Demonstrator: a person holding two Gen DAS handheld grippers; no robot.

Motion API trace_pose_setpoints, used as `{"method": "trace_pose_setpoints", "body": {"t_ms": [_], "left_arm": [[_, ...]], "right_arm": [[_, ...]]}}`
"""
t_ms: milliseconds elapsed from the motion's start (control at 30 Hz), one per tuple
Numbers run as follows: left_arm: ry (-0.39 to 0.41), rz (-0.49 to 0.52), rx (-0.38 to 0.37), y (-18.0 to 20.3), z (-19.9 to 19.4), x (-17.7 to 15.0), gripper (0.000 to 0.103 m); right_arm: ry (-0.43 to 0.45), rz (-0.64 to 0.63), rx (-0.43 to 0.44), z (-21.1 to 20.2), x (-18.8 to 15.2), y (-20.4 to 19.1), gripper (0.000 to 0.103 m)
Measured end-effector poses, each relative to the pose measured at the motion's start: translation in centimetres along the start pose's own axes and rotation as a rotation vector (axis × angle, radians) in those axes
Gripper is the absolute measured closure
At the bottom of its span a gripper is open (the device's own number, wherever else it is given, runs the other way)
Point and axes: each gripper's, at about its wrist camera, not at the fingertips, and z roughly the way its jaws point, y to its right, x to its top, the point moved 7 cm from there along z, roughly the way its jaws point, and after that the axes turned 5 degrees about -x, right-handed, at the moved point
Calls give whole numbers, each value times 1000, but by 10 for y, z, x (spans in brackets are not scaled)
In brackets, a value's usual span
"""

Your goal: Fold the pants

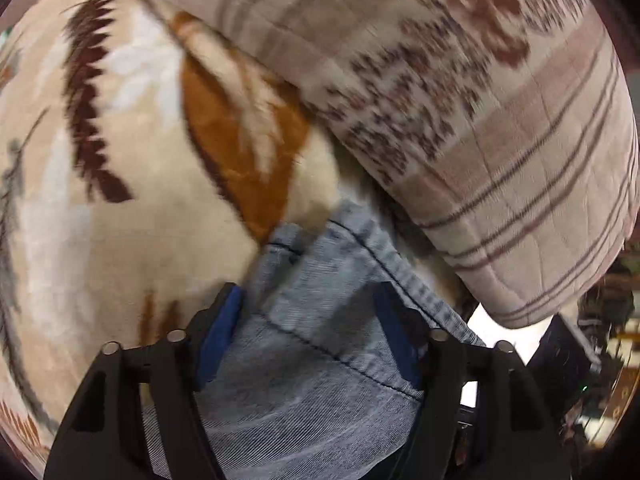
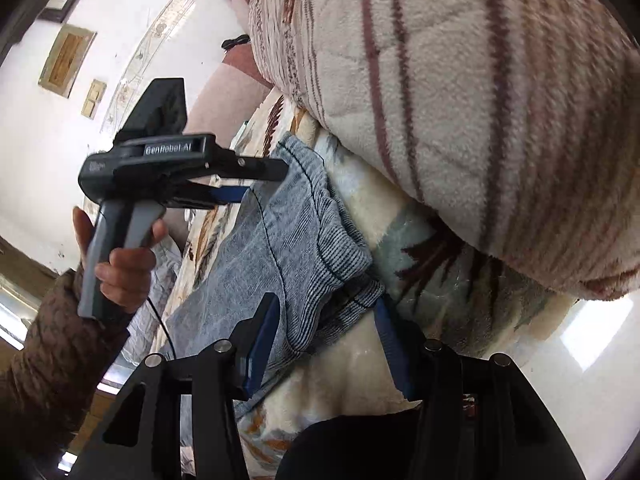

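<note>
Pants [image 2: 280, 248] are lying on a plush blanket [image 1: 132, 208] on what looks like a bed, pale blue-grey denim w/ dark stitched seams and a ribbed, bunched-up edge toward the right gripper. They're part-folded, fabric doubled over itself, far end running away toward the left gripper. Blanket is fleecy cream w/ brown, orange and grey feather/leaf prints, soft and a bit lumpy. Just beside the pants, pressed up against the blanket, sits a fat rolled quilt [image 2: 460, 100], fuzzy off-white w/ mauve stripes and a brown speckled pattern, stitched in squares. Room-wise: white wall [image 2: 48, 152] w/ a couple of small framed panels, bright floor showing past the bed edge.

Left gripper [image 1: 310, 316] points down at the denim, blue pads spread wide either side of a seam, not pinching anything afaict. A hand [image 2: 124, 268] in a brown quilted sleeve [image 2: 52, 360] holds its grey handle. Right gripper [image 2: 326, 344] is also apart, about half spread, w/ the ribbed edge of the pants between the pads but not squeezed.
</note>
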Motion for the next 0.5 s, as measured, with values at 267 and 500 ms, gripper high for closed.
{"method": "trace_pose_setpoints", "body": {"t_ms": [267, 500], "left_arm": [[68, 52, -38, 13, 5, -6, 69], [194, 59, -59, 8, -41, -29, 93]], "right_arm": [[35, -57, -13, 7, 9, -12, 72], [79, -181, -43, -9, 11, -40, 80]]}}
